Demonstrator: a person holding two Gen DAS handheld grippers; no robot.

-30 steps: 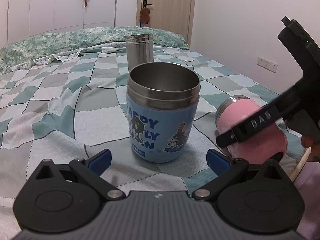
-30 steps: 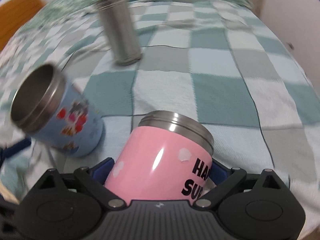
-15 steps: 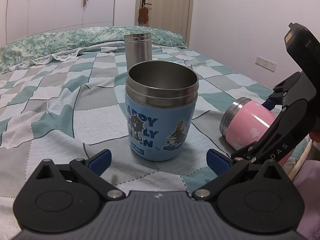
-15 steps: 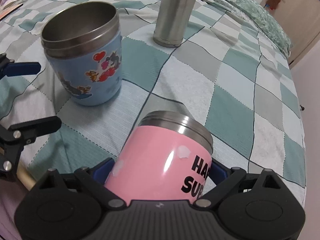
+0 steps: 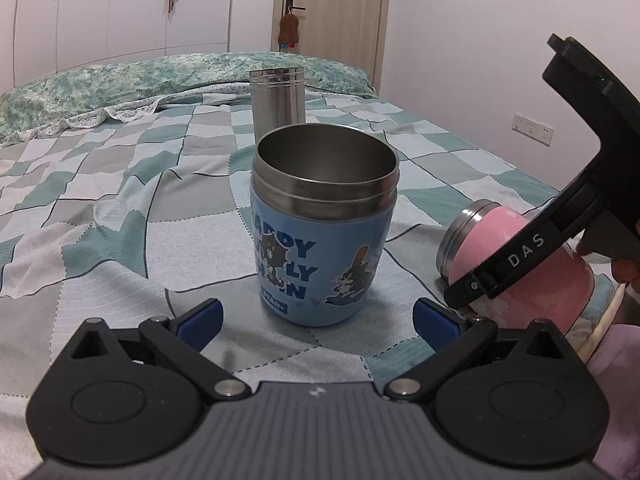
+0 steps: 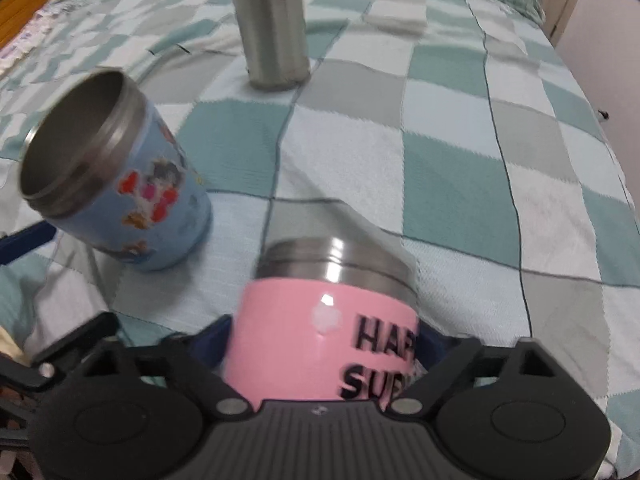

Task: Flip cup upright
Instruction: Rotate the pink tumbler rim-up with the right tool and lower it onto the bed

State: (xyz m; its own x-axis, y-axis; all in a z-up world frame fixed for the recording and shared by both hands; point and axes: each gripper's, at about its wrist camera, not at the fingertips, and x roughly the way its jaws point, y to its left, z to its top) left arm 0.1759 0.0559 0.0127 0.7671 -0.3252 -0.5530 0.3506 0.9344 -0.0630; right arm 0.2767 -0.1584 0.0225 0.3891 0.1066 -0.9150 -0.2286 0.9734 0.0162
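A pink cup point(image 6: 320, 344) with a steel rim is held between the blue fingers of my right gripper point(image 6: 324, 344), which is shut on it. In the left wrist view the pink cup point(image 5: 516, 268) is tilted, rim pointing up and left, just above the bedspread at the right. A blue cartoon cup point(image 5: 324, 224) stands upright in front of my left gripper point(image 5: 316, 316), which is open and empty just short of it. The blue cup also shows in the right wrist view point(image 6: 116, 184).
A plain steel tumbler point(image 5: 277, 100) stands behind the blue cup, also in the right wrist view point(image 6: 274, 24). All rest on a checked green and white bedspread point(image 5: 120, 200). Pillows point(image 5: 100, 84) lie at the far end; a wall stands on the right.
My right gripper has kept swinging with the pink cup in it; the cup's tilt and height shift between frames. The left gripper and the blue cup have stayed still.
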